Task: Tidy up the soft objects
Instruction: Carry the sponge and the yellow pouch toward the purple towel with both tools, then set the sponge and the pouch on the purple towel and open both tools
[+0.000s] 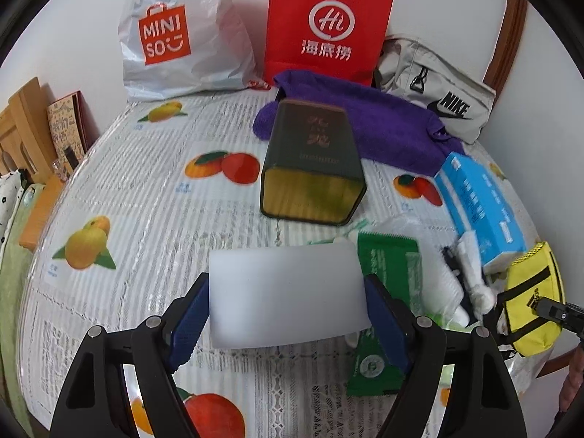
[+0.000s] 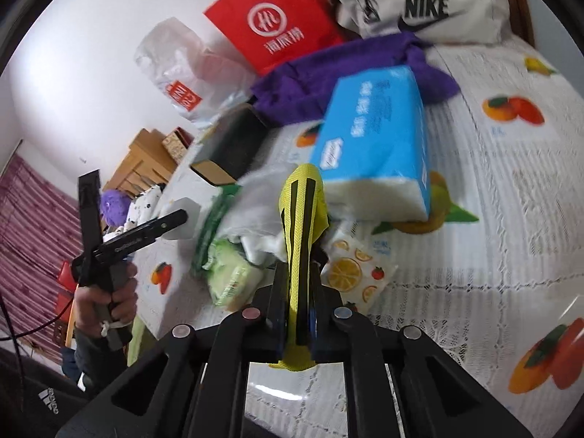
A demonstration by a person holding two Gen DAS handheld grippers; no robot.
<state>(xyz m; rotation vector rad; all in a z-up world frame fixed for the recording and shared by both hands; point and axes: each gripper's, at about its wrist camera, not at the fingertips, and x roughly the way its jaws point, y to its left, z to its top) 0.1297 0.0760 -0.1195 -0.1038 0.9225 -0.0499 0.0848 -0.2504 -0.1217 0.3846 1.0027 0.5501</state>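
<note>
- We find the left gripper spread wide, its blue pads against both ends of a white block held just above the table.
- We note the right gripper nearly closed, pinching a yellow pouch that stands over the clutter beside the tissue pack.
- A dark tin lies beyond the block, against a purple towel.
</note>
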